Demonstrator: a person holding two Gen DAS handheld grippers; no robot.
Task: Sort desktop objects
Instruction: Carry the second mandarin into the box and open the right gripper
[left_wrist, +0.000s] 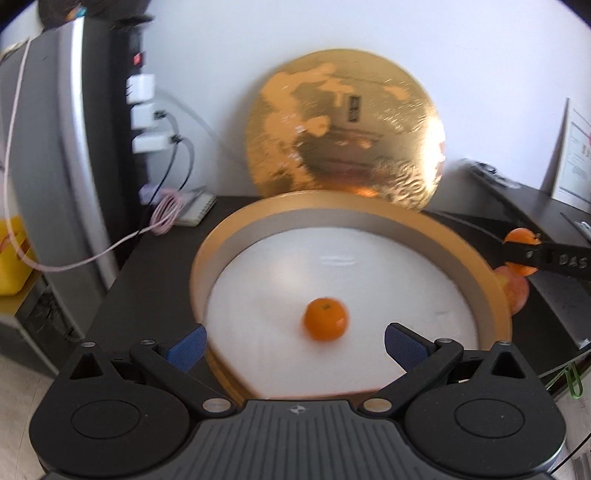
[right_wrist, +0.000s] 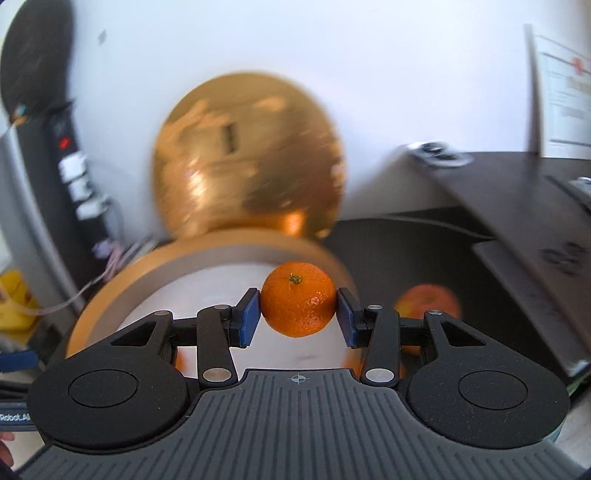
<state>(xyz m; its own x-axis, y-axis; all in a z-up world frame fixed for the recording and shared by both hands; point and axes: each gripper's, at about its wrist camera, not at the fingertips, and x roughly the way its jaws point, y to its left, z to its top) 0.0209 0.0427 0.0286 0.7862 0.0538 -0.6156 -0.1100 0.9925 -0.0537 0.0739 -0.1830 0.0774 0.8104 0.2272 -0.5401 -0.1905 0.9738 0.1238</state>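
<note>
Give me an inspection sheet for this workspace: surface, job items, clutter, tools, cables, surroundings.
Surface: dark desk, raised dark shelf at the right.
Job's things: round gold box with white lining, one mandarin inside; second mandarin held above the box's right rim; apple on the desk right of the box; gold lid leaning on the wall.
Clutter: white notepad, green paper clip, yellow container.
Tools: left tool open, empty, at the box's near rim; right tool shut on the second mandarin.
Cables: pink cable coiled by the notepad; black leads from white plugs.
Surroundings: white wall, framed sheet.
</note>
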